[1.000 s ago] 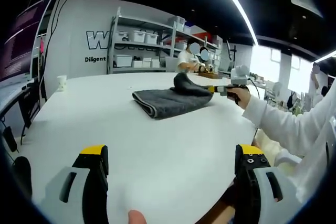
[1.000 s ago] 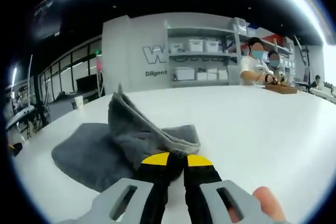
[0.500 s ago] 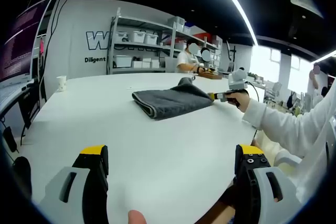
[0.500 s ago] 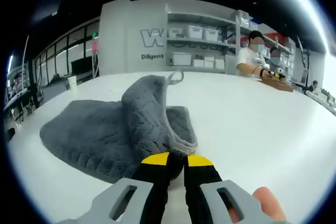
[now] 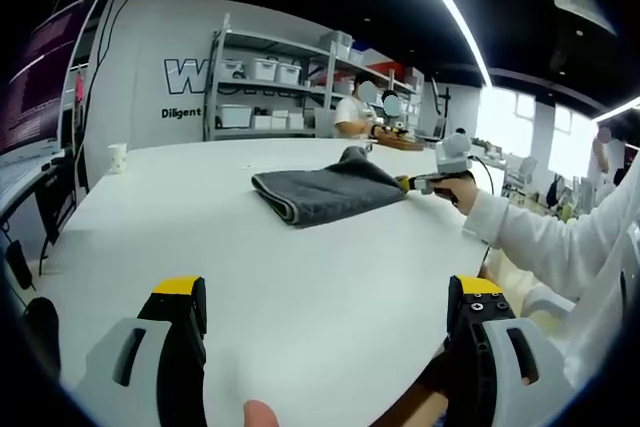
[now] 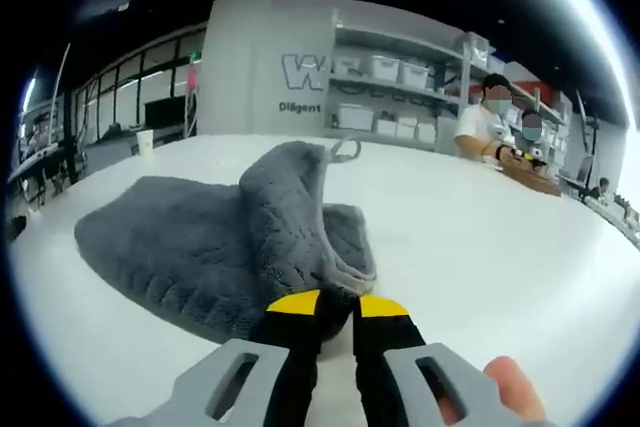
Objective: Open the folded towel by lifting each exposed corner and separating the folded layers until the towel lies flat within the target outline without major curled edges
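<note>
Right gripper view, right gripper [image 6: 335, 304] jaws clamped on grey towel [image 6: 200, 247], left gripper [image 5: 325, 292] jaws apart, wall lettering "Diligent" [image 6: 301, 107].

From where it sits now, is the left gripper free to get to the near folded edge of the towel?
Probably yes. The left gripper is open and empty, with bare white table between it and the grey towel's folded edge. The right gripper, shut on the towel's far corner, sits off to the side, so it should not block.

The left tool [image 5: 325, 292] has light-grey slotted jaw bodies, black inner faces and yellow tips; the right tool [image 6: 335, 304] matches, screws unseen; a white long sleeve [image 5: 540, 242] covers the arm.
</note>
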`<state>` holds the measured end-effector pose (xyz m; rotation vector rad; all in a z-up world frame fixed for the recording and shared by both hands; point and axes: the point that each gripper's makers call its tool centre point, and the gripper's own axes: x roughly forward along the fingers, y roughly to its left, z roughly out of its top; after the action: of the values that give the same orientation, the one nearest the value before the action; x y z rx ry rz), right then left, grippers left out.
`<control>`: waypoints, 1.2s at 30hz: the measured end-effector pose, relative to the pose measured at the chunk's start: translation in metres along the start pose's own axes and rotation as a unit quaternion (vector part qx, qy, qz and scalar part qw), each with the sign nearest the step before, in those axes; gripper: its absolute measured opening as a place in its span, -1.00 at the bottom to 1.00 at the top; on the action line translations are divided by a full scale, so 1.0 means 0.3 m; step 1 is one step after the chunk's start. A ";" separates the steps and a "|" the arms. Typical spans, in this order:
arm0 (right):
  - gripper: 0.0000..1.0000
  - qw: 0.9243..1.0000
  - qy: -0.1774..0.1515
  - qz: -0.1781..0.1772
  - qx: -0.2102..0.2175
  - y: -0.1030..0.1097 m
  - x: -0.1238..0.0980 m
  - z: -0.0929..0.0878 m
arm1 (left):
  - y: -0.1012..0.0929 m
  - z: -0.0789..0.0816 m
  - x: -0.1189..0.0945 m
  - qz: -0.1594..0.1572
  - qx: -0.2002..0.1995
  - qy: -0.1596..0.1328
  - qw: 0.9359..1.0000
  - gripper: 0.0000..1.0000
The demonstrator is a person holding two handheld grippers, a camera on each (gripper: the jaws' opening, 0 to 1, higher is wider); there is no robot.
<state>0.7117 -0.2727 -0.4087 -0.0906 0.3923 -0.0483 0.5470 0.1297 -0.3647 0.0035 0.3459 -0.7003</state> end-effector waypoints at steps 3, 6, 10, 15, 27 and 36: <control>-0.83 1.000 0.002 0.003 -0.015 -0.001 -0.003 0.002 | -0.002 0.001 0.001 -0.002 -0.003 0.000 1.000 0.99; -0.73 1.000 0.001 0.005 -0.024 -0.009 -0.017 0.005 | 0.001 0.001 0.001 0.000 -0.002 0.000 1.000 0.99; -0.41 0.999 0.000 -0.002 -0.045 -0.031 -0.039 0.011 | 0.001 0.002 0.001 0.001 -0.001 0.001 1.000 0.99; -0.20 0.999 0.003 0.011 -0.047 -0.048 -0.082 0.016 | -0.007 0.004 0.005 -0.001 0.000 0.001 1.000 0.99; 0.20 0.995 -0.043 0.083 -0.034 0.012 -0.256 0.082 | -0.031 0.008 0.006 -0.001 0.002 0.005 1.000 0.99; 0.57 0.988 -0.051 0.142 -0.019 0.079 -0.394 0.108 | -0.069 0.019 0.025 -0.009 0.008 0.010 1.000 0.99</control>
<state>0.6158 -0.2389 -0.3364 -0.0749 0.3002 0.2436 0.5411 0.1086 -0.3593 0.0235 0.3596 -0.7210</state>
